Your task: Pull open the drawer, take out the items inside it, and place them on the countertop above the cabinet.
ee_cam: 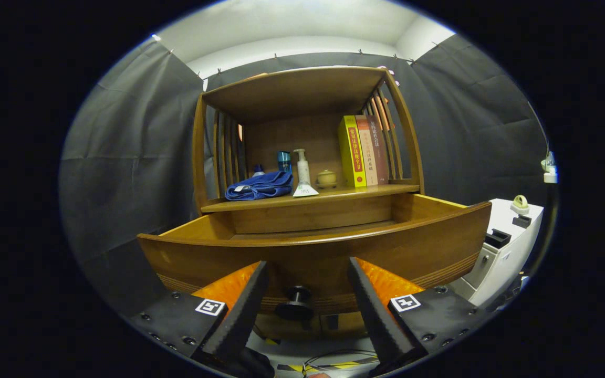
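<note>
The wooden cabinet's drawer (313, 252) stands pulled out toward me, its curved front filling the space ahead of the fingers. Its dark round knob (295, 304) sits low between my fingertips, untouched. My gripper (308, 283) is open, with a wide gap and nothing held. The drawer's inside is mostly hidden behind its front; I see only bare wood at its back. On the countertop (376, 190) above lie a folded blue cloth (260, 186), a white pump bottle (303, 176), a blue cup (284, 161), a small lidded pot (326, 178) and several upright books (363, 151).
A roofed shelf frame with slatted sides (302, 92) encloses the countertop. To the right of the cabinet stands a white unit (502, 252) with small objects on top. Cables and striped tape lie on the floor (329, 362) below the drawer.
</note>
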